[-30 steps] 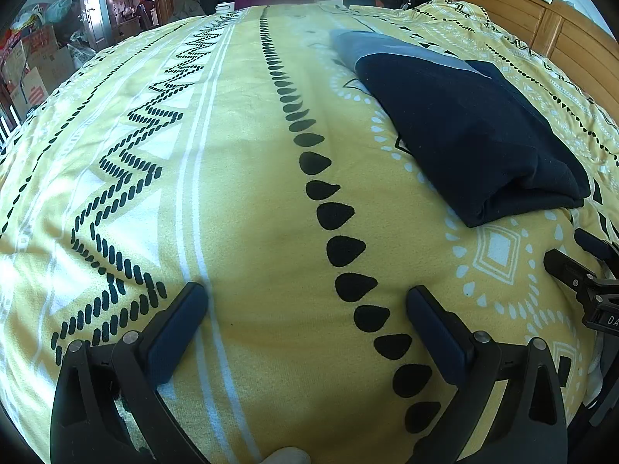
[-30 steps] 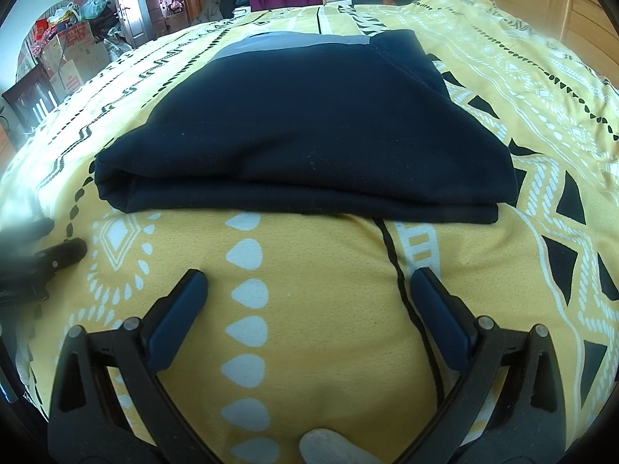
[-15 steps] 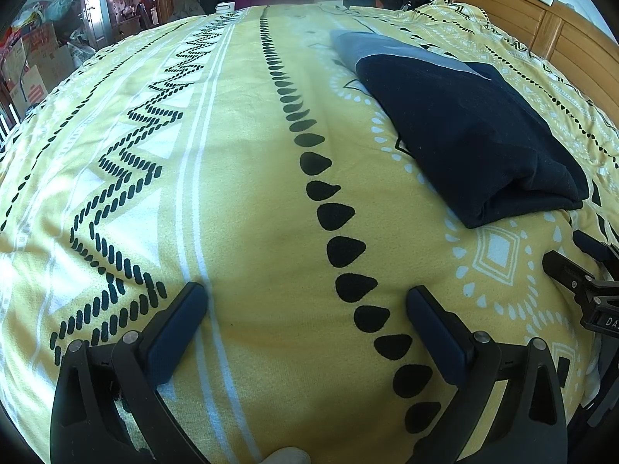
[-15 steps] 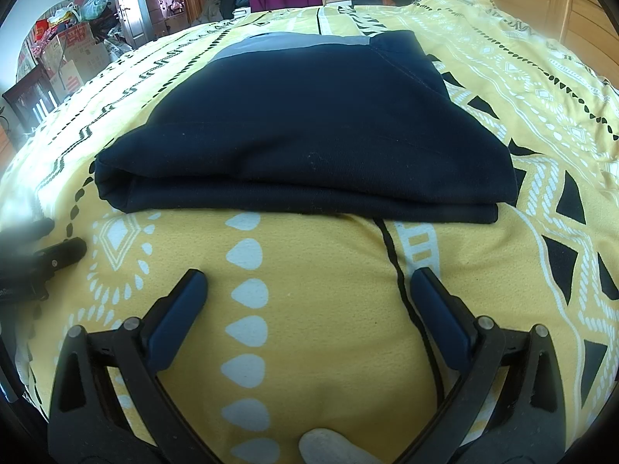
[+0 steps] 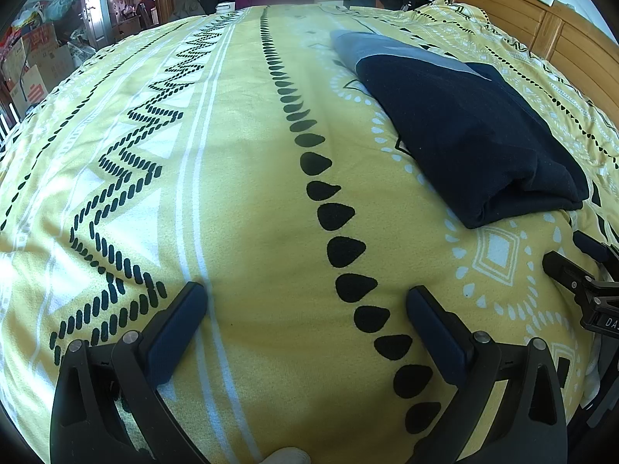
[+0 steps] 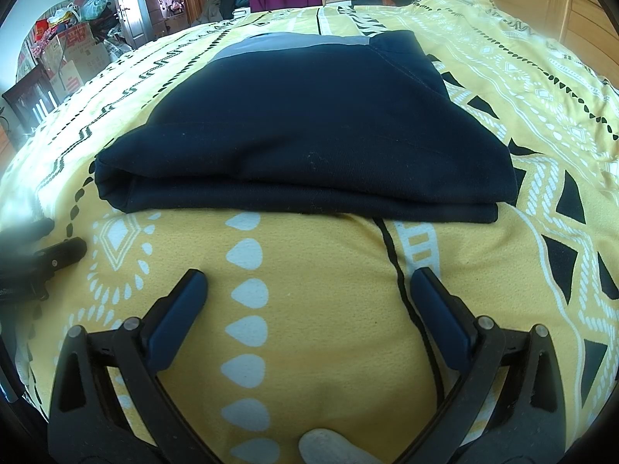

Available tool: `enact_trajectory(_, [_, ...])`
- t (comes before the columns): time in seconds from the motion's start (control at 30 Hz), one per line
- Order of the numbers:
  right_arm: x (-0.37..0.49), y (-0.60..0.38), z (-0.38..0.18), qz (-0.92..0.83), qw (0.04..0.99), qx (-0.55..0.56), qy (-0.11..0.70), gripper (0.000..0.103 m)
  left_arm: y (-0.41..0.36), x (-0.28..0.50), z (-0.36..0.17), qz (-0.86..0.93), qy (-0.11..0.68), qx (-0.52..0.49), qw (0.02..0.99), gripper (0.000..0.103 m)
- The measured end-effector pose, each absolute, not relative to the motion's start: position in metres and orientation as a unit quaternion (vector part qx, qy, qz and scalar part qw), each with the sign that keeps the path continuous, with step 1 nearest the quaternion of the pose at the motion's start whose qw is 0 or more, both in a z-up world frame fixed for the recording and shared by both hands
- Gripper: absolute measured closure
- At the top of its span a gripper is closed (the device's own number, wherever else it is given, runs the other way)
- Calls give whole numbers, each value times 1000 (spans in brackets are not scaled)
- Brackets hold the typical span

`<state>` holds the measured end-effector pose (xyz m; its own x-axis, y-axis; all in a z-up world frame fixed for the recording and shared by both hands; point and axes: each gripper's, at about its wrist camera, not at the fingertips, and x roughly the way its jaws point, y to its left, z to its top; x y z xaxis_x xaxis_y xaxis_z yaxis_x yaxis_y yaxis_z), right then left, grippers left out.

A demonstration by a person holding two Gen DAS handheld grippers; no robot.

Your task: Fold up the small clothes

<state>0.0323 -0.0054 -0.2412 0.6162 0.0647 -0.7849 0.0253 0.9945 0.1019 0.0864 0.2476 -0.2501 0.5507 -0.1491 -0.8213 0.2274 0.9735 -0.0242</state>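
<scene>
A dark navy fleece garment [image 6: 309,127], folded into a thick, roughly rectangular bundle, lies on the yellow bedspread [image 5: 247,208] with its black and white geometric print. Its nearest edge shows 2 stacked layers, the upper one rounded over the lower, with a slight bulge at the left corner. A band of lighter grey-blue fabric [image 6: 294,43] runs across the far end of the bundle, and a stitched seam slants down the right side of the top layer. The cloth surface looks matte and soft, with a few pale specks of lint.

In the right wrist view the garment sits straight ahead of the right claw [image 6: 309,284], near it but apart, with bare bedspread between. The right claw is spread wide and grasps nothing. In the left wrist view the same garment [image 5: 468,135] lies to the right, well off the line of the left claw [image 5: 305,297], which is also released, its blue-padded fingers [image 5: 178,324] hovering over the bedspread's row of black teardrop marks. The right claw's black frame [image 5: 580,278] shows at the right edge there.

A wooden headboard [image 5: 549,34] rises behind the bed, and cardboard boxes [image 5: 35,73] stand at the left.
</scene>
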Motion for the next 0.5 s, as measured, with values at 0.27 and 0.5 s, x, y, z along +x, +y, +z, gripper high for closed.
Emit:
enact_trajectory(0.27, [32, -5, -241, 11, 897, 52, 438, 0, 247, 86, -250, -107, 461, 42, 880, 0])
enact_trajectory(0.5, [32, -5, -242, 11, 898, 52, 438, 0, 248, 86, -251, -108, 461, 40, 880, 0])
